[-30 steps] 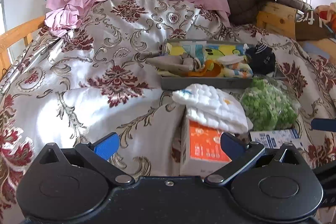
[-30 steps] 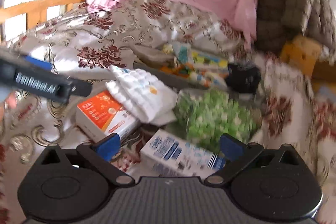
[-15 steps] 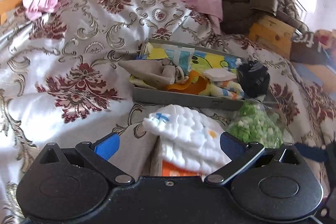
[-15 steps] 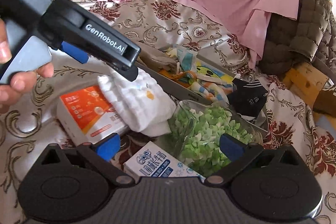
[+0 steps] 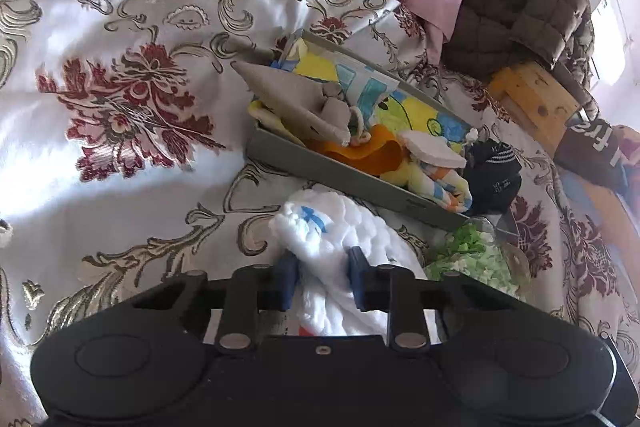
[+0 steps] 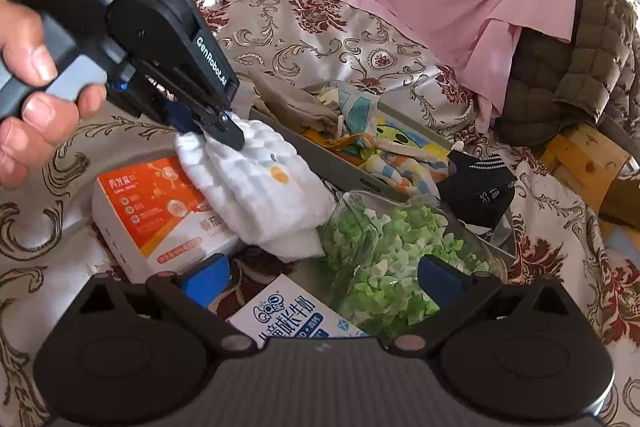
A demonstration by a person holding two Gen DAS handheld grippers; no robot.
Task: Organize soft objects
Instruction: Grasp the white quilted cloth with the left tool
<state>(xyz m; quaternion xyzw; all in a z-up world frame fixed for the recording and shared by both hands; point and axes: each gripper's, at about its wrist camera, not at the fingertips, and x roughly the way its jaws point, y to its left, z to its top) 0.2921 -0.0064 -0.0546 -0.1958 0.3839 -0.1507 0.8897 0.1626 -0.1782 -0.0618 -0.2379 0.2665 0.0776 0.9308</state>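
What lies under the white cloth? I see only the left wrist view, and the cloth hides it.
Observer: An orange box. The cloth is draped over its far end.
Operator: Is the right hand-held gripper holding anything?
Observer: No. The right hand-held gripper is open and holds nothing. Just before it lie a milk carton and a bag of green bits.

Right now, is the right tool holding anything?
No: the right tool is open and empty above the bag of green pieces, while the left tool grips the white cloth.
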